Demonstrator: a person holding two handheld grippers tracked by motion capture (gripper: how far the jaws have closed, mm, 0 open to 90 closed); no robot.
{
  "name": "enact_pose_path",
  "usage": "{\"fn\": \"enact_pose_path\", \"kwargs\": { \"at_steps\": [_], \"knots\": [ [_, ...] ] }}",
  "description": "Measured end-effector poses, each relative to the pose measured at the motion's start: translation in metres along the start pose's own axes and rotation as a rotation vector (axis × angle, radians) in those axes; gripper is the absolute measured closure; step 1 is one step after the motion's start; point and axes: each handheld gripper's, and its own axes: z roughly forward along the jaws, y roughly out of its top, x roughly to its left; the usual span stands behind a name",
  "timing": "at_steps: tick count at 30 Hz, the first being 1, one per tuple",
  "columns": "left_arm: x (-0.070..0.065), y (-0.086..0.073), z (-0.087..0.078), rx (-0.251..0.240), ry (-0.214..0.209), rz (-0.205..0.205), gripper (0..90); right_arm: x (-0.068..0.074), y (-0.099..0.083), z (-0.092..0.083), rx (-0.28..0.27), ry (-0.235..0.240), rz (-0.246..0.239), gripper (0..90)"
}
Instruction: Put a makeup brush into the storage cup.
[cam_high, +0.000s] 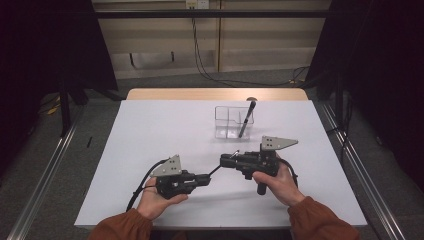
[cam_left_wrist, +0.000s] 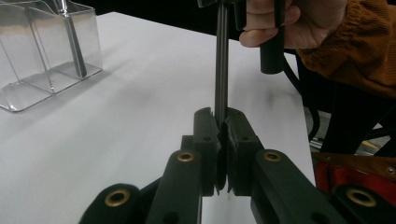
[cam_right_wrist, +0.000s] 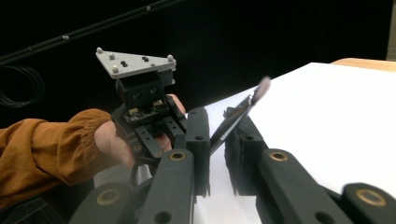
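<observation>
Pen (cam_left_wrist: 221, 60) — left gripper (cam_left_wrist: 222, 122) clamps it.

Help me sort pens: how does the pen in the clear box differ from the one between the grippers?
The boxed pen leans in the clear box; the held pen is nearly level. The boxed pen is free; the left gripper clamps the held pen. Both are slim and dark.

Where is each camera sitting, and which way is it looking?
High view: above the person's side, looking forward and down at the white table; both hands show.
Left gripper view: rides on the left gripper, looking along its jaws shut on a thin dark pen; the other hand shows.
Right gripper view: rides on the right gripper, facing the left gripper.
High and left gripper views share the clear box.
</observation>
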Motion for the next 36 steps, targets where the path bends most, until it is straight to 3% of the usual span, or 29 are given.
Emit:
{"fn": "enact_pose_path", "kwargs": {
  "at_steps": [8, 13, 23, 32, 36],
  "knots": [
    [0.003, -0.001, 0.001, 0.001, 0.016, 0.001, 80.0, 0.000, 0.000, 0.001, 0.002, 0.017, 0.019, 84.9],
    [0.003, 0.000, 0.000, -0.005, 0.026, -0.016, 70.9, 0.001, 0.001, 0.001, 0.001, 0.026, 0.017, 86.1],
    [0.005, 0.002, -0.005, -0.017, 0.071, -0.034, 58.9, -0.002, 0.003, -0.003, 0.016, 0.003, 0.004, 86.1],
    [0.006, 0.004, -0.008, -0.026, 0.104, -0.058, 39.5, -0.004, 0.004, -0.008, 0.028, -0.021, -0.004, 86.1],
    [0.006, 0.005, -0.010, -0.025, 0.117, -0.061, 36.0, -0.004, 0.005, -0.009, 0.047, -0.028, -0.019, 86.1]
  ]
}}
